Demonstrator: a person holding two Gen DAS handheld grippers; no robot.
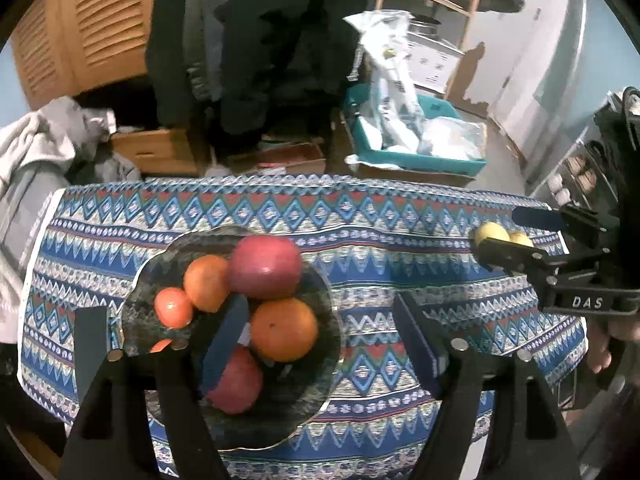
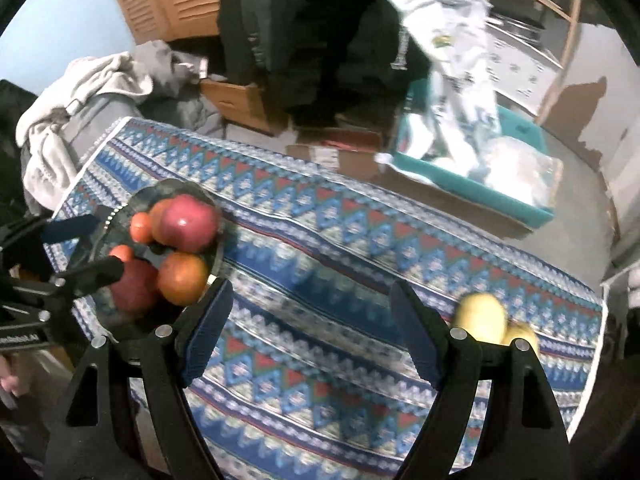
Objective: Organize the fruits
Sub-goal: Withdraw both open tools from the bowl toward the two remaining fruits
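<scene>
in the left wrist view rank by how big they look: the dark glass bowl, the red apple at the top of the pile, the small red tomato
1. Dark glass bowl, largest by far.
2. Red apple at the top of the pile.
3. Small red tomato, smallest.
All three sit together, so nearness hardly skews this.
</scene>
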